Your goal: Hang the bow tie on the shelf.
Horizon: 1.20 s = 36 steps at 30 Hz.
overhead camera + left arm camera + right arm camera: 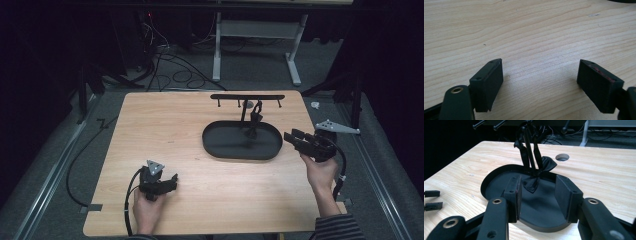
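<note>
Our right gripper [295,139] sits at the right of the high view, jaws partly open with nothing between them, aimed at the black tray [220,149]. The bow tie [535,176] hangs from the stand [247,97] down into the tray, in the middle of the right gripper view. Our left gripper [172,181] rests wide open and empty at the lower left. To grab well, we should go in slowly and pinch the tie's middle. We see no writing anywhere.

Pale wood tabletop [536,30], matt, fine grain showing. Black oval tray [499,173], matt, smooth, plastic-looking. Black bow tie [534,181] of cloth with a soft sheen. Matt black plastic jaws, brass-coloured metal inserts at the joints.
</note>
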Motion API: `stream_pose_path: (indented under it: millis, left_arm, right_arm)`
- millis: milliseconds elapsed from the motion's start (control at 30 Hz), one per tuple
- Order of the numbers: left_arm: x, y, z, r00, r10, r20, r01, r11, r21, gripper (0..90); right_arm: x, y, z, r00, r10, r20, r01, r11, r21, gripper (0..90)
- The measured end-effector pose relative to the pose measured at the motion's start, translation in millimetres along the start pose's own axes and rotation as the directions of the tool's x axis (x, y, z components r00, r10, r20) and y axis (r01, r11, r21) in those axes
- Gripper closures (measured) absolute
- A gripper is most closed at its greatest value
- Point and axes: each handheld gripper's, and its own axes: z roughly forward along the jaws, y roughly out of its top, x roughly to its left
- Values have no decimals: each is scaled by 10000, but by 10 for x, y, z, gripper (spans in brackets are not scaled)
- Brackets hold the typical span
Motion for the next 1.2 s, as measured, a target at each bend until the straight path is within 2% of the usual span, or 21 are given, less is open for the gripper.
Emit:
stream_pose_path:
  millis: [633, 1200]
  left_arm:
    - [-1, 0, 1, 10000, -8, -8, 8, 10000, -9, 214]
    - [-2, 0, 1, 10000, -8, -11, 8, 10000, -8, 213]
  right_arm:
    - [41, -217, -153, 9998, 150, -141, -152, 9998, -136, 565]
    - [150, -380, -149, 9988, 86, -473, -88, 10000, -42, 562]
